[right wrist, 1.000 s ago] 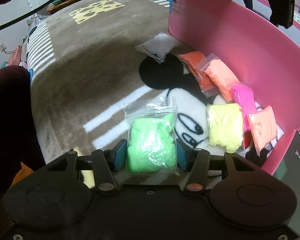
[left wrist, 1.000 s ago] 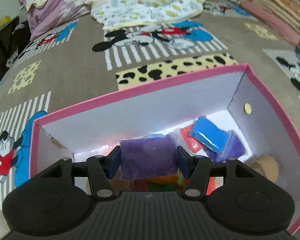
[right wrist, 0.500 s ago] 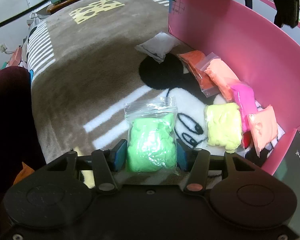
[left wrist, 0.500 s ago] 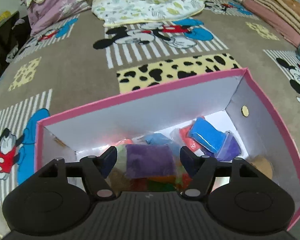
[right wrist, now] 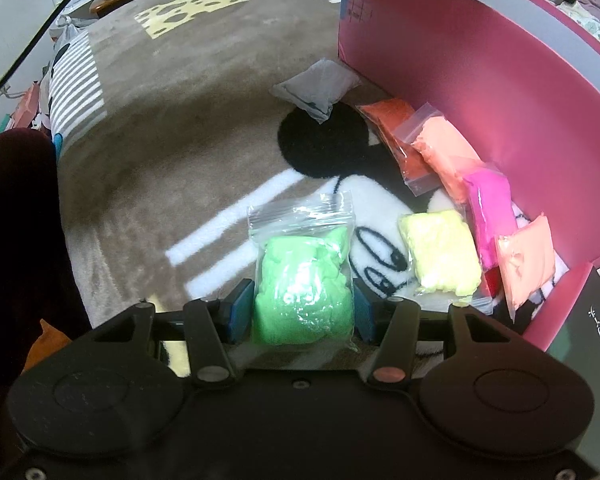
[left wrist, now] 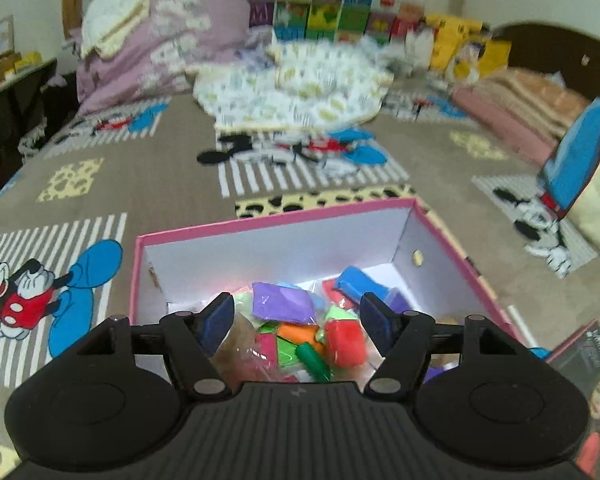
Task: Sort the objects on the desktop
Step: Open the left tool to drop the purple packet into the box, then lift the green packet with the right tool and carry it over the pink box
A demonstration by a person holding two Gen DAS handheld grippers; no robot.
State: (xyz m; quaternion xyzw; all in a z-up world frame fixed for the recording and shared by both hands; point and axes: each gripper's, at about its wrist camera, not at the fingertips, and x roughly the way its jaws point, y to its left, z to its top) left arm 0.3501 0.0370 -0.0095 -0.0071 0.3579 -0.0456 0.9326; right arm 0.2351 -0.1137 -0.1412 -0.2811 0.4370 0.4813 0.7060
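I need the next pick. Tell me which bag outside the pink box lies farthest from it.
The white bag, alone on the brown blanket past the box corner; the orange, peach, pink and yellow bags lie along the box wall.

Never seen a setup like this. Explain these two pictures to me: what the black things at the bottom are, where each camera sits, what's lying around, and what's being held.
No robot: a person holds two hand-held pincers, each carrying a forward-looking fisheye camera. The left wrist view shows the open, empty left gripper above a pink cardboard box filled with colourful clay bags, a purple clay bag on top. The right wrist view shows the right gripper shut on a light green clay bag. Yellow, magenta and orange bags lie beside the box on the cartoon-print blanket.
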